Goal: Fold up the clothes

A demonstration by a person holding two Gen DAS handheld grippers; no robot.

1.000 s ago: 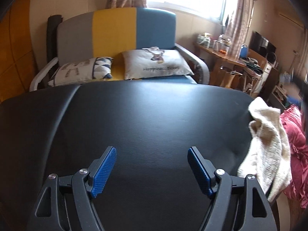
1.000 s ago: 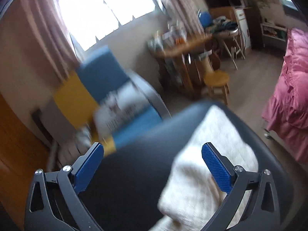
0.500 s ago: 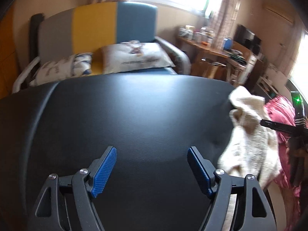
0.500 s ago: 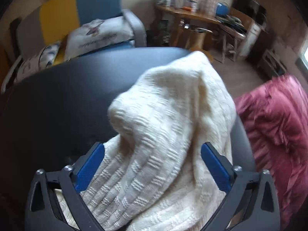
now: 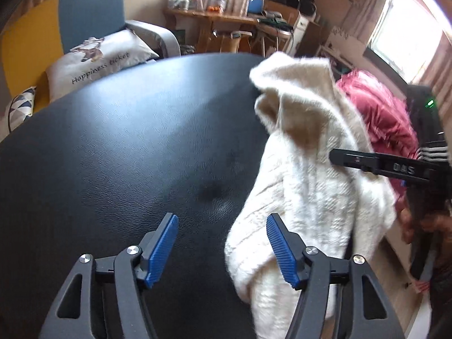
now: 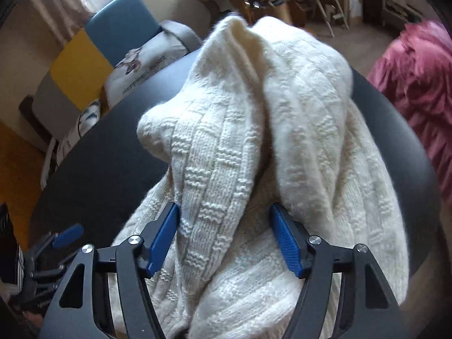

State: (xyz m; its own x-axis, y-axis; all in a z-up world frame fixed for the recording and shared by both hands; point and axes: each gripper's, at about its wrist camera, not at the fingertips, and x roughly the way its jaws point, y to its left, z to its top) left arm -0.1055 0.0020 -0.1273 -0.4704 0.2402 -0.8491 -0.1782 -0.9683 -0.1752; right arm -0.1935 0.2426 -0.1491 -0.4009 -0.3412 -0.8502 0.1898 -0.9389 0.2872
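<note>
A cream knitted sweater (image 5: 308,186) lies bunched at the right edge of the black table (image 5: 118,147), part of it hanging over the side. My left gripper (image 5: 221,226) is open just above the table, its right finger against the sweater's lower fold. My right gripper (image 6: 224,214) is open too, pushed into the sweater (image 6: 254,118) with a thick ribbed fold between its blue pads (image 6: 163,237). In the left wrist view, one black finger (image 5: 367,163) of the right gripper reaches in over the sweater from the right. A blue pad (image 6: 67,231) of the left gripper shows at the lower left.
Behind the table (image 6: 93,175) stands a grey, yellow and blue sofa (image 5: 90,8) with printed pillows (image 5: 104,56). A pink quilt (image 5: 378,110) lies to the right beyond the sweater. A cluttered wooden desk (image 5: 220,19) stands at the back. A hand (image 5: 423,220) holds the right gripper.
My left gripper swung right until the sweater reached its right finger. My right gripper dropped into the sweater, and its fingers narrowed around a fold.
</note>
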